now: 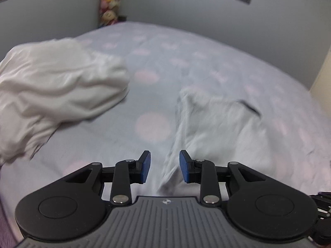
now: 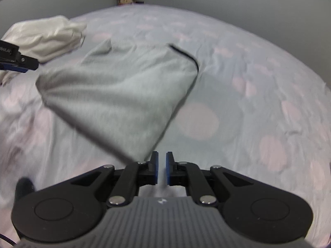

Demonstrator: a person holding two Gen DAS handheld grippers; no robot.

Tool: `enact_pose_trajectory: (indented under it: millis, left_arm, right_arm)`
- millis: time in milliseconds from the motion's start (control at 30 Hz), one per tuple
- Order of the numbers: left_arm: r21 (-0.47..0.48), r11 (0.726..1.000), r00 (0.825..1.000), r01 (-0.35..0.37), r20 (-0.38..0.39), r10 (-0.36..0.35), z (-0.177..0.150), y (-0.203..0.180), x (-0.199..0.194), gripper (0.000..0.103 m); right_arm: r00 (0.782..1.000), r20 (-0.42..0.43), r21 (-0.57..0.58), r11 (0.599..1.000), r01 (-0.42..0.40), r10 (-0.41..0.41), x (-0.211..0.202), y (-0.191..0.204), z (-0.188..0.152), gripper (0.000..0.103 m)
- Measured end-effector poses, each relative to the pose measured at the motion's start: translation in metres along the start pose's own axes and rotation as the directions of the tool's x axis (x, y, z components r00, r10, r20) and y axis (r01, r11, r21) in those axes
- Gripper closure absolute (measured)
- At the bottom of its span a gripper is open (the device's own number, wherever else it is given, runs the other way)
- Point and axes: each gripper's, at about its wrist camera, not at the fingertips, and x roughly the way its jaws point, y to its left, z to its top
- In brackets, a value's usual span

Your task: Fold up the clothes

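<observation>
A pale grey garment [image 2: 124, 86] with a dark-trimmed opening lies on the bed, drawn to a point at my right gripper [image 2: 162, 165]. That gripper's blue pads stand almost together, and the garment's near corner runs in at its left pad; it looks pinched there. In the left wrist view the same grey garment [image 1: 217, 124] stretches ahead and to the right. One of its folded edges passes below my left gripper [image 1: 164, 165], which is open with nothing pressed between its pads. The left gripper [image 2: 31, 67] also shows at the left edge of the right wrist view, beside the garment's far left corner.
A crumpled white garment [image 1: 58, 86] is heaped on the left of the bed, the same white garment [image 2: 47, 37] showing at the back left. The bed sheet [image 1: 153, 124] is pale blue with pink dots. Grey walls close the far side, with plush toys [image 1: 109, 2] in the corner.
</observation>
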Motion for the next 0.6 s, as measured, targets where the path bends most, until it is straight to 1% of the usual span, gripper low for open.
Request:
enact_pose_trajectory:
  millis: [100, 167, 233, 300, 367, 467, 567, 600]
  left_arm:
    - [0.052, 0.996, 0.997, 0.076, 0.011, -0.076, 0.007, -0.018, 0.013, 0.077]
    - [0.08, 0.99, 0.993, 0.114, 0.002, -0.115, 0.011, -0.03, 0.027, 0.077]
    - [0.103, 0.987, 0.992, 0.127, -0.013, -0.126, 0.012, -0.039, 0.041, 0.078]
    - [0.1, 0.985, 0.99, 0.139, -0.039, -0.136, 0.012, -0.042, 0.057, 0.082]
    - [0.097, 0.986, 0.989, 0.136, -0.065, -0.13, 0.011, -0.041, 0.071, 0.084]
    - [0.096, 0.99, 0.991, 0.101, -0.097, -0.091, 0.005, -0.035, 0.083, 0.086]
    - [0.11, 0.994, 0.992, 0.022, -0.129, -0.007, 0.002, -0.027, 0.097, 0.089]
    - [0.104, 0.994, 0.99, 0.025, -0.139, -0.01, 0.002, -0.025, 0.101, 0.089]
  right_arm:
    - [0.999, 0.046, -0.015, 1.0, -0.017, 0.018, -0.001, 0.002, 0.012, 0.095]
    - [0.997, 0.067, -0.025, 0.999, -0.031, 0.033, 0.001, 0.004, 0.021, 0.095]
    - [0.995, 0.086, -0.035, 0.999, -0.041, 0.044, 0.003, 0.006, 0.028, 0.094]
    - [0.994, 0.091, -0.043, 0.998, -0.05, 0.054, 0.009, 0.007, 0.033, 0.094]
    - [0.995, 0.084, -0.041, 0.997, -0.058, 0.062, 0.017, 0.008, 0.037, 0.094]
    - [0.995, 0.066, -0.033, 0.997, -0.068, 0.07, 0.03, 0.008, 0.039, 0.094]
    - [0.996, 0.036, -0.027, 0.997, -0.078, 0.079, 0.044, 0.008, 0.038, 0.094]
    - [0.996, 0.024, -0.027, 0.996, -0.081, 0.082, 0.047, 0.008, 0.037, 0.095]
